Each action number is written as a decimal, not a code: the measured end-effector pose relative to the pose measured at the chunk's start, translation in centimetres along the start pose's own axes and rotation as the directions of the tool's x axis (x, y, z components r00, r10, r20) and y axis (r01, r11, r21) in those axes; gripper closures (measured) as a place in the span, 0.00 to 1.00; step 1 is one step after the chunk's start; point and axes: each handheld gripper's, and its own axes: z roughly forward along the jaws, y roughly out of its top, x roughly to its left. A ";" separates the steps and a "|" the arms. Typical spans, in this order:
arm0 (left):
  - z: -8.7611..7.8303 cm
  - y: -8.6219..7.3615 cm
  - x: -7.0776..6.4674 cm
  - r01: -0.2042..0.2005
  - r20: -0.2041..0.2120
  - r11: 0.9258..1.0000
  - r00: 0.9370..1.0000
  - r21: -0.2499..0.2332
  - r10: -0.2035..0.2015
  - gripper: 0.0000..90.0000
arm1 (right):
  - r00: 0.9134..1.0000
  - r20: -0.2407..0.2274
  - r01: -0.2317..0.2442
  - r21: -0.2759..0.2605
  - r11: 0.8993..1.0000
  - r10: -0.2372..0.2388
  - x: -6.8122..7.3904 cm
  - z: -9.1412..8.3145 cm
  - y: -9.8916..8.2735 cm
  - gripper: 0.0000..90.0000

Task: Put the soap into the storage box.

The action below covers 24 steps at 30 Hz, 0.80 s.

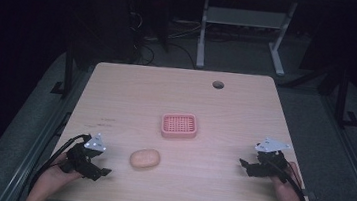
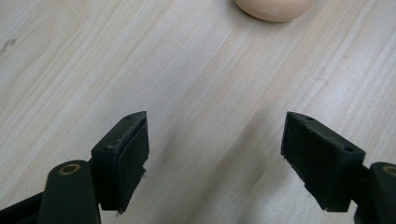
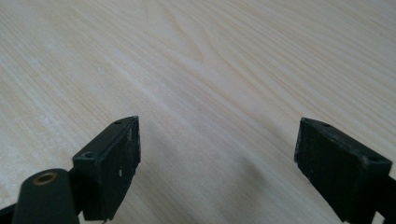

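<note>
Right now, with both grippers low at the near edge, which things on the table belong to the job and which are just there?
Job things:
- peach soap bar, nearest the left gripper, jaws open
- pink slotted soap dish, mid-table
- right gripper, jaws open

Just there:
- cable hole in the table
- desk frame on the floor beyond

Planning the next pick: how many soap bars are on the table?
1. The soap lies on the table just right of the open left gripper, and in front of the pink dish, apart from it. The dish looks empty.
</note>
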 end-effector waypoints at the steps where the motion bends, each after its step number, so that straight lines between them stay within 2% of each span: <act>1: 0.0 0.0 0.0 0.000 0.000 1.000 1.000 0.000 0.000 0.26 | 1.000 0.000 0.000 0.000 1.000 0.000 0.0 0.0 0.0 0.15; 4: 0.1 0.1 -0.2 0.002 0.003 1.000 1.000 -0.007 -0.002 0.26 | 1.000 -0.002 0.001 0.004 1.000 -0.001 0.1 0.1 0.0 0.15; 8: 0.2 0.6 -0.6 -0.022 0.010 1.000 1.000 -0.001 0.022 0.26 | 1.000 -0.004 0.001 0.002 1.000 -0.001 0.2 0.0 0.1 0.15; 13: 0.3 1.0 -0.8 -0.030 0.014 1.000 0.999 -0.010 0.030 0.25 | 1.000 -0.004 -0.003 0.003 1.000 0.003 0.2 0.1 0.0 0.15; 24: 0.9 2.1 -1.4 -0.067 0.014 0.997 0.998 0.029 0.067 0.25 | 1.000 -0.006 -0.003 0.003 1.000 0.003 0.1 0.0 0.0 0.15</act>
